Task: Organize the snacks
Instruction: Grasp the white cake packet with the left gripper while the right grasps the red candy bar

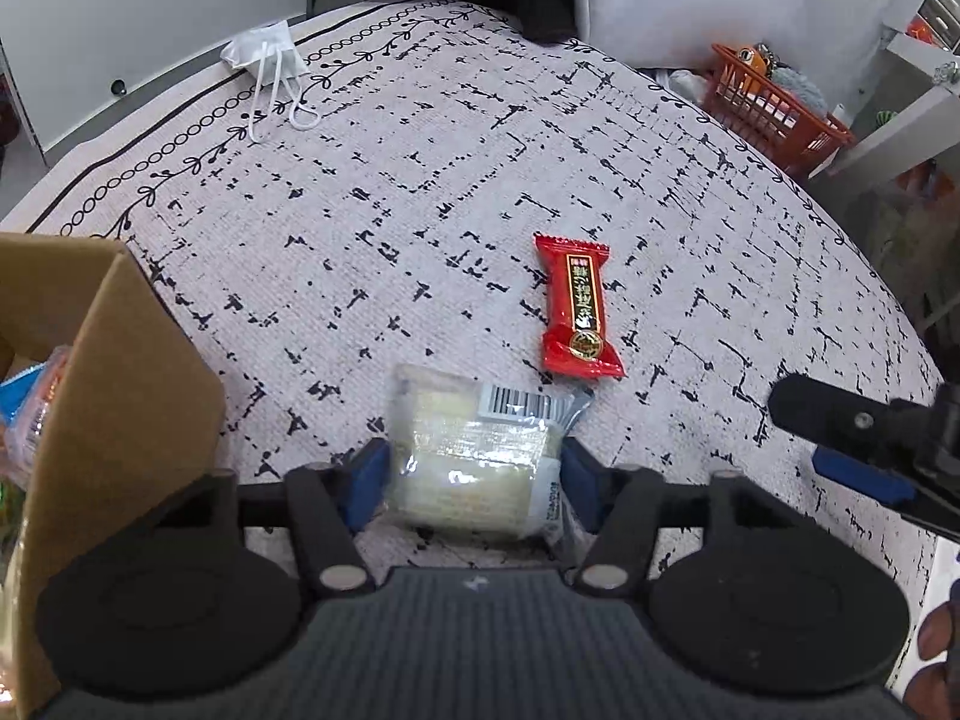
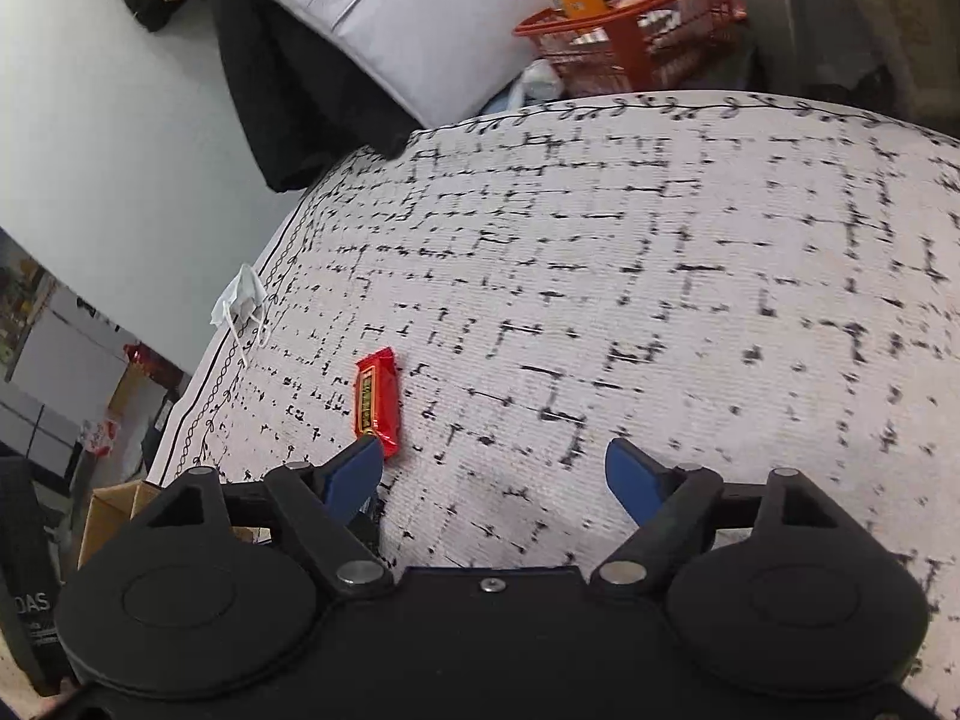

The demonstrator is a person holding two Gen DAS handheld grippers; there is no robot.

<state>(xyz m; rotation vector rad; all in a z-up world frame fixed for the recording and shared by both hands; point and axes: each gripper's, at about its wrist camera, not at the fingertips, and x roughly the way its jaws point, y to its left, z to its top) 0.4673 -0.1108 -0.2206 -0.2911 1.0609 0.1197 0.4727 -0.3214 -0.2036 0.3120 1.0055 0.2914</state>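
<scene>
Snacks lay in three places across the desk [image 1: 420, 192], which wore a pale woven cloth with broken black lines and a vine border. At the far left, a brown cardboard box [image 1: 120, 372] with an upright flap held a few wrapped packets [image 1: 30, 414], blue and orange, only partly in view. Beyond it, near the cloth's border, a white face mask [image 1: 264, 54] lay with its loops trailing.

Toward the middle, the left tongs [image 1: 474, 474] had a clear plastic packet of pale cake with a barcode label [image 1: 474, 450] between the blue pads [image 1: 366, 480], which pressed its two sides, so the tongs pinched it while it rested on the cloth.

Just beyond the packet and slightly to the right lay a red foil-wrapped bar with gold lettering [image 1: 579, 306], flat on the cloth and untouched.

Further right, the right tongs [image 2: 498, 468] stood spread over bare cloth with nothing between them; in the right wrist view the red bar lay just beside the tip of the left-hand blue finger [image 2: 354, 468]. Past the desk's far right edge stood an orange plastic basket [image 1: 774, 108] holding assorted items.
</scene>
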